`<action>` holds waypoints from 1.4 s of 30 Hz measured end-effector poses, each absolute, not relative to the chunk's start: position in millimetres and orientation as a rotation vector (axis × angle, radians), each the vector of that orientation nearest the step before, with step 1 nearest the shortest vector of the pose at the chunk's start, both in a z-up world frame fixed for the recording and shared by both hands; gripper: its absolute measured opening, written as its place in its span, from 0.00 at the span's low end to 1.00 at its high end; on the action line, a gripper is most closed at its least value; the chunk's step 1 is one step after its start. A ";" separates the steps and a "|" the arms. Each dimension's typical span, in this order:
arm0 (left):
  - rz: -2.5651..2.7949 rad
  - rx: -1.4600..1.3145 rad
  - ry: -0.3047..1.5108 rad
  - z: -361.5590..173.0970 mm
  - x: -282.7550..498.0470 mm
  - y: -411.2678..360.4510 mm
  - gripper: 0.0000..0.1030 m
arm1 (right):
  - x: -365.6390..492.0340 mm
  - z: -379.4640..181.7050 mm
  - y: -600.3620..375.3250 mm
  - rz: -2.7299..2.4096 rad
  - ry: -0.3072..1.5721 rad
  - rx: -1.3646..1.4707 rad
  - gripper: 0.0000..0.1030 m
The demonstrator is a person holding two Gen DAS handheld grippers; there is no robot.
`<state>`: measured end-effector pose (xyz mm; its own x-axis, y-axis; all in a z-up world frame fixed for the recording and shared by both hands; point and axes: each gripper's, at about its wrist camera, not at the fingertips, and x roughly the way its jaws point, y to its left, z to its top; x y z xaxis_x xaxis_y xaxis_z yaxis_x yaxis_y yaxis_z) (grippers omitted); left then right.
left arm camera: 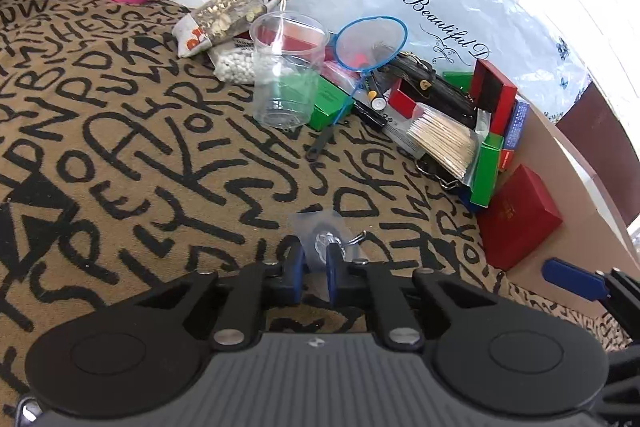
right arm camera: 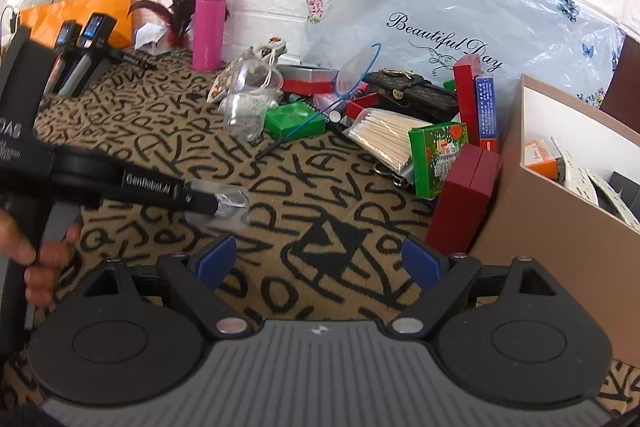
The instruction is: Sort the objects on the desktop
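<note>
My left gripper [left arm camera: 316,259] is clenched on a small clear packet [left arm camera: 320,233] with a round metal piece inside; blue pads pinch its near edge, so most of the film sticks out forward and stays readable. In the right wrist view the same packet [right arm camera: 230,205] hangs just above the lettered cloth [right arm camera: 320,187], not resting on it as far as I can tell. A binder clip [left arm camera: 354,241] lies just right of the packet on the cloth.

My right gripper [right arm camera: 320,263] is released, fingers wide apart, nothing between them, hovering over bare cloth near the cardboard box [right arm camera: 540,187].

Judgement: the box, open-topped at the right with a few items already inside, is the sorting destination; the packet goes there next. Holding by one edge should let it drop cleanly once over the rim.

Clearances:
- Near half of the cloth is open, good lane from left to right.
- Far side is crowded: plastic cup [left arm camera: 286,67], blue net [left arm camera: 370,43], bag of toothpicks [left arm camera: 444,139], green and red cartons, all touching or overlapping.
- Dark red box [left arm camera: 520,217] stands against the cardboard box's near wall, so the approach should go over it, not around.
- Right gripper sits close to that wall; the two grippers could crowd each other there
</note>
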<state>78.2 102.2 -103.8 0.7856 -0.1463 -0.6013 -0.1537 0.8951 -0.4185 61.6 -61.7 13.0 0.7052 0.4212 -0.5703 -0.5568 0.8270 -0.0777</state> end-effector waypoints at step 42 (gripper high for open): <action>0.015 -0.519 0.546 -85.1 77.7 140.5 0.00 | 190.3 -11.6 27.3 0.661 0.636 -0.051 0.00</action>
